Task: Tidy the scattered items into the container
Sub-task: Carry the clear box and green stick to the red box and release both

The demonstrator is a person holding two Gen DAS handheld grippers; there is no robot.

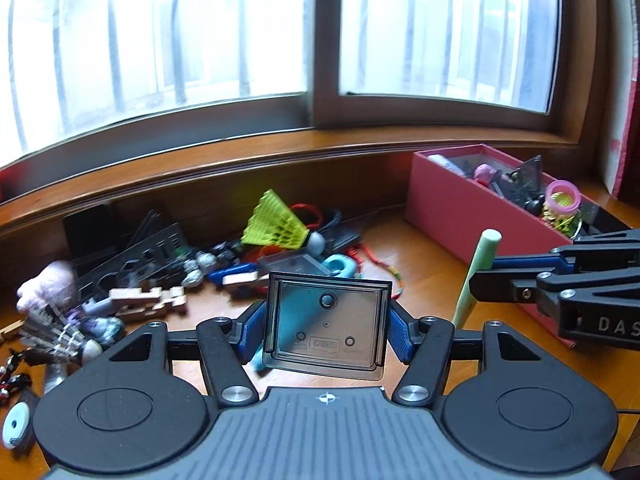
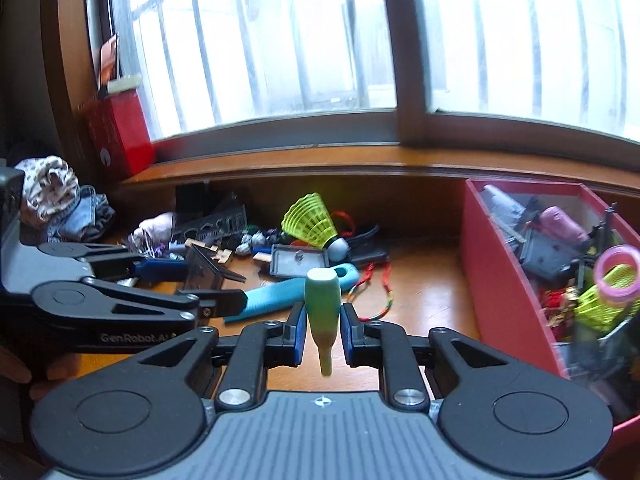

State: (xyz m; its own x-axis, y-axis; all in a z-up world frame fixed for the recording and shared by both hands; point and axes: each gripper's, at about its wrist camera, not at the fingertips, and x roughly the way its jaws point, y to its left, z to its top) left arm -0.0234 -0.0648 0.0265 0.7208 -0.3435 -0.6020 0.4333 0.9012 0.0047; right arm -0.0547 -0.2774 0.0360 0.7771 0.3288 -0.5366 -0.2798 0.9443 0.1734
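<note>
Both grippers are clamped on things: the left gripper (image 1: 326,330) pinches a smoky translucent square plastic lid (image 1: 326,324) by its side edges, and the right gripper (image 2: 322,330) squeezes a pale green tapered wooden peg (image 2: 322,308). Beyond them on the brown wooden desk (image 1: 420,276) lies a scatter including a yellow plastic shuttlecock (image 1: 276,222). Off to the right sits the red cardboard box (image 2: 496,276), already holding oddments.

A smoky transparent rectangular plastic lid (image 1: 326,322) is held upright, clear of the table, its flat face turned to the camera. A pale green tapered wooden peg (image 2: 322,312) is held nearly upright, thick end uppermost. The red rectangular cardboard box (image 1: 452,204) stands open at the right, already crowded. A neon-yellow plastic shuttlecock (image 1: 276,222) lies tilted among the scattered pile.
</note>
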